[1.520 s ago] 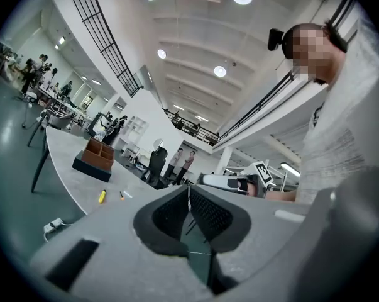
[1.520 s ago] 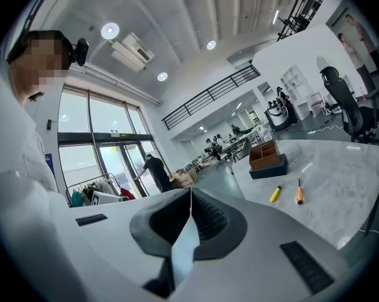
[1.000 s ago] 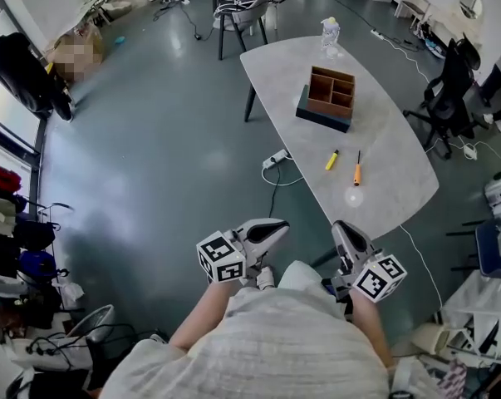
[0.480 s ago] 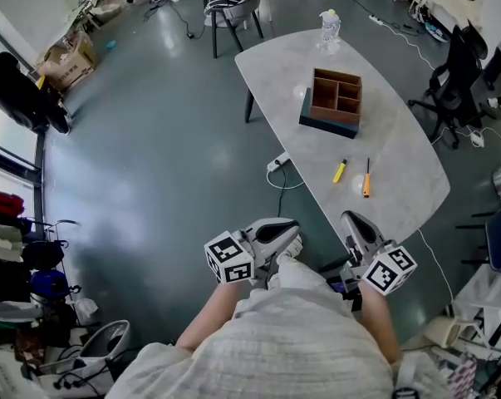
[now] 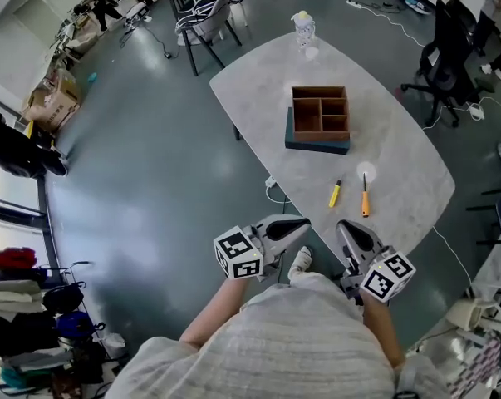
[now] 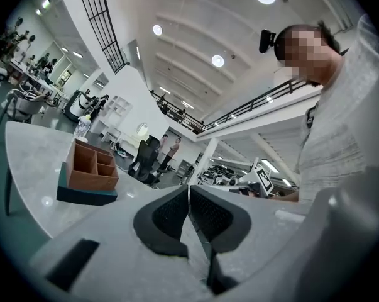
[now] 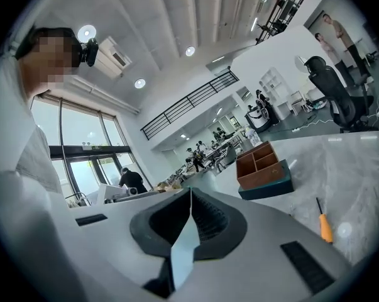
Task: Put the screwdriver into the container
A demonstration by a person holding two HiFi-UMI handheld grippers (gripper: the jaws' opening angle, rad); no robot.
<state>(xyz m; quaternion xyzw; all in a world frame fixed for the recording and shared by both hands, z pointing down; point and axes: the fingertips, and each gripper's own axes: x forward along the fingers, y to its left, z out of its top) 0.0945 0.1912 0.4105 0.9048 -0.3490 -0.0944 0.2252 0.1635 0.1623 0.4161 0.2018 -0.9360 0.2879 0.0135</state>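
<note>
An orange-handled screwdriver (image 5: pixel 365 198) lies on the pale oval table (image 5: pixel 400 152), and it also shows in the right gripper view as the screwdriver (image 7: pixel 324 222). A small yellow tool (image 5: pixel 334 194) lies just left of it. Farther along stands the wooden container (image 5: pixel 320 115) with compartments on a dark base, seen too as container (image 6: pixel 88 172) and container (image 7: pixel 261 165). Both grippers hang close to the person's body, short of the table's near edge. My left gripper (image 5: pixel 302 223) (image 6: pixel 188 190) is shut and empty. My right gripper (image 5: pixel 344 228) (image 7: pixel 190 197) is shut and empty too.
A clear bottle (image 5: pixel 301 27) stands at the table's far end. A power strip and cable (image 5: pixel 271 185) lie on the floor by the table's left side. Chairs (image 5: pixel 204 11) stand beyond the table, an office chair (image 5: pixel 445 65) to its right. People stand in the distance.
The view has shifted so the table sits nearer and more central. Both grippers stay shut near the body, now slightly closer to the table's near edge.
</note>
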